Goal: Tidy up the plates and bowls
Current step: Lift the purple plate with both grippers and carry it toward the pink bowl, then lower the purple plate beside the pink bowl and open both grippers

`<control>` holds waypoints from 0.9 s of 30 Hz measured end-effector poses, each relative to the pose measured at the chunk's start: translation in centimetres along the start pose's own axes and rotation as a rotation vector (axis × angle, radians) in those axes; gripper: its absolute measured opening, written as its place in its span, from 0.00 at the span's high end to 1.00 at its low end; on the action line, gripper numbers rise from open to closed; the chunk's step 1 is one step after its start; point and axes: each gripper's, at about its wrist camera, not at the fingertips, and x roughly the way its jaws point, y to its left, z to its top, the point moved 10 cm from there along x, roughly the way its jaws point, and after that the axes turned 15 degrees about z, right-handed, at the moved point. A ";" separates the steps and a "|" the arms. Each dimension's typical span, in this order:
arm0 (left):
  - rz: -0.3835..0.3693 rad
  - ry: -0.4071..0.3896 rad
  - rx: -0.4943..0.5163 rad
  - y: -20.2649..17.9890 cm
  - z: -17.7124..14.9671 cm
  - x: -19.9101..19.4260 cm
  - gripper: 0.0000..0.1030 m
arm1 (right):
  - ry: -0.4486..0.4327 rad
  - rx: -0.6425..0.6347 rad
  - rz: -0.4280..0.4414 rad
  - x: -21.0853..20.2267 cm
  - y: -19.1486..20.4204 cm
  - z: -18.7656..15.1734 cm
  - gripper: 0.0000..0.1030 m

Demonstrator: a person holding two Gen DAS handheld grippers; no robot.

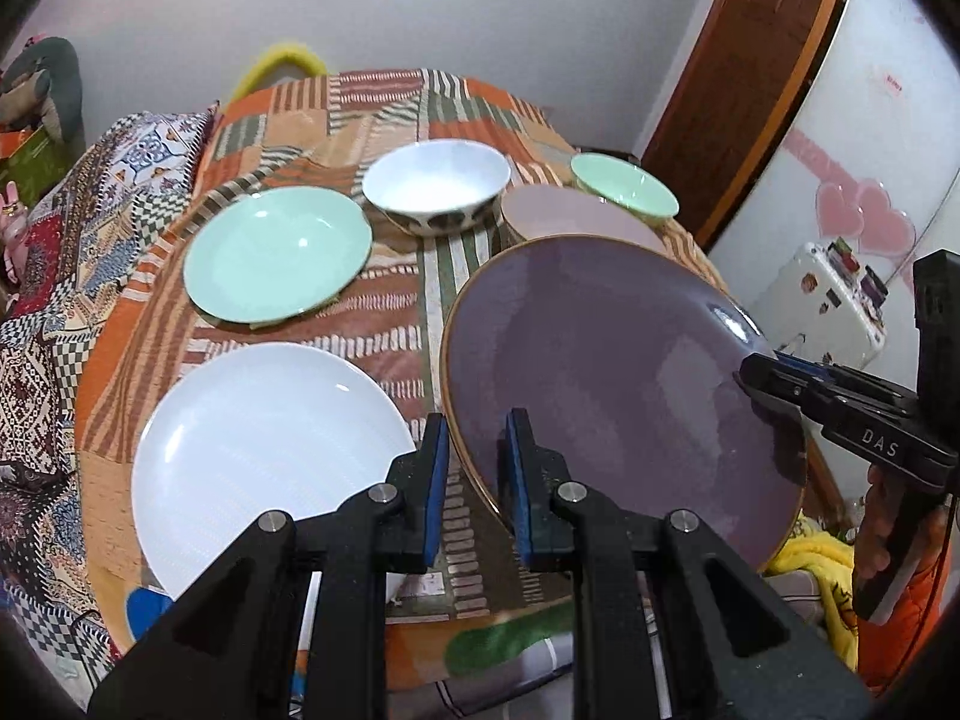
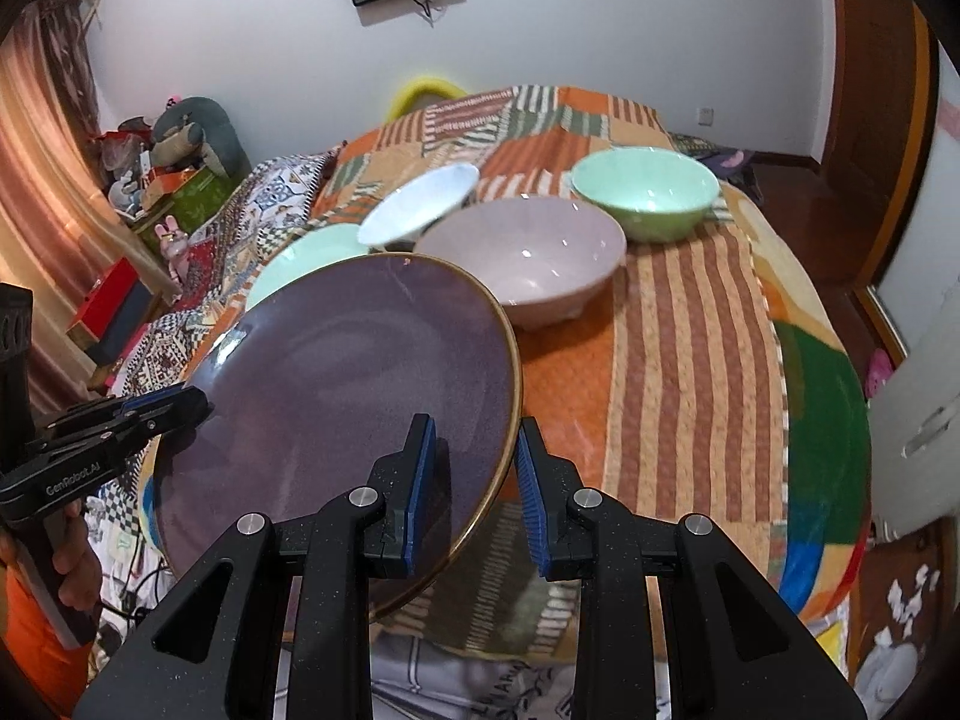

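Note:
A large purple plate [image 1: 612, 372] with a gold rim hangs tilted above the table, held at two opposite sides. My left gripper [image 1: 477, 480] is shut on its near-left rim. My right gripper [image 2: 474, 480] is shut on the opposite rim and shows in the left wrist view at the plate's right edge [image 1: 759, 375]. On the cloth lie a white plate [image 1: 264, 456] at the front left and a mint green plate [image 1: 276, 255] behind it. Farther back stand a white bowl with a dark pattern [image 1: 435, 186], a pink bowl [image 2: 528, 258] and a green bowl [image 2: 645, 192].
A patchwork cloth [image 2: 690, 360] covers the round table. A yellow chair back [image 1: 282, 60] stands at the far side. A wooden door [image 1: 750, 78] and a white appliance [image 1: 822, 306] are to the right. Cluttered boxes and toys [image 2: 174, 180] fill the left corner.

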 end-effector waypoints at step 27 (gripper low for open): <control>-0.027 0.180 0.056 -2.4 -2.5 7.2 0.82 | 0.087 0.107 -0.028 2.5 -4.4 -3.1 0.76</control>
